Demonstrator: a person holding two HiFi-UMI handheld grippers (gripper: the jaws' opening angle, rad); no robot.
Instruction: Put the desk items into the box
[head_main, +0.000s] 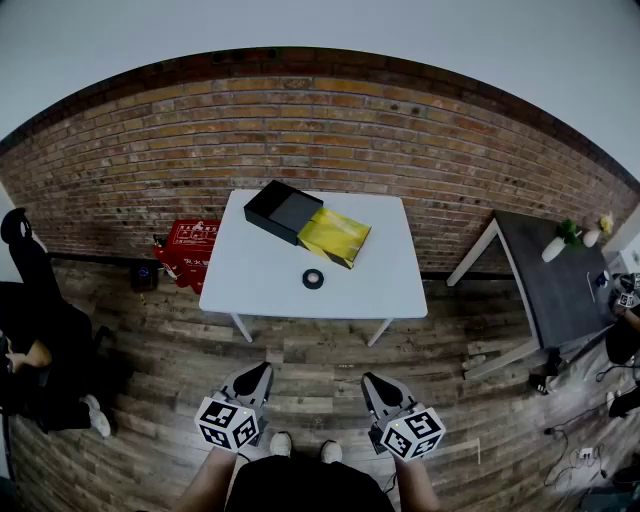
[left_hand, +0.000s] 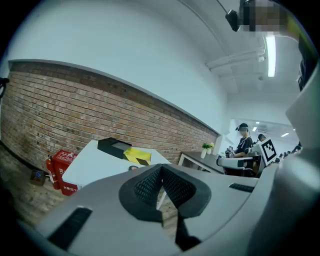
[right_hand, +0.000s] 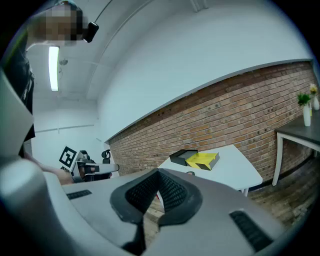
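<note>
While the person stands well back, head view: the white table (head_main: 385, 292) sits against the brick wall, well apart from both claws, so nothing is within reach.
Box, head view: a black box (head_main: 282, 210) lies at the table's far edge. A yellow tray (head_main: 336, 236) touches its right end, open side up, which leaves it ready to take things.
Desk item, head view: one small black ring (head_main: 313, 279), likely a tape roll, lies alone on the table, just in front of the tray and outside it.
Claws, head view: the left claw (head_main: 258, 375) and right claw (head_main: 372, 383) are held low, side by side above the plank floor, both aimed at the table.
Left claw, left gripper view: the left claw (left_hand: 161, 181) has its jaws pressed together with nothing between them. Beyond it are the table (left_hand: 92, 161), black box (left_hand: 114, 146) and yellow tray (left_hand: 137, 156), with a red fire-extinguisher case (left_hand: 64, 170) beside the table.
Right claw, right gripper view: the right claw (right_hand: 157, 187) is likewise closed and empty. The table (right_hand: 237, 167), box (right_hand: 183, 156) and tray (right_hand: 202, 160) lie far ahead.
Step, as a judgement: the task looks unstarted. A claw must come close and open before it can take the ring.
</note>
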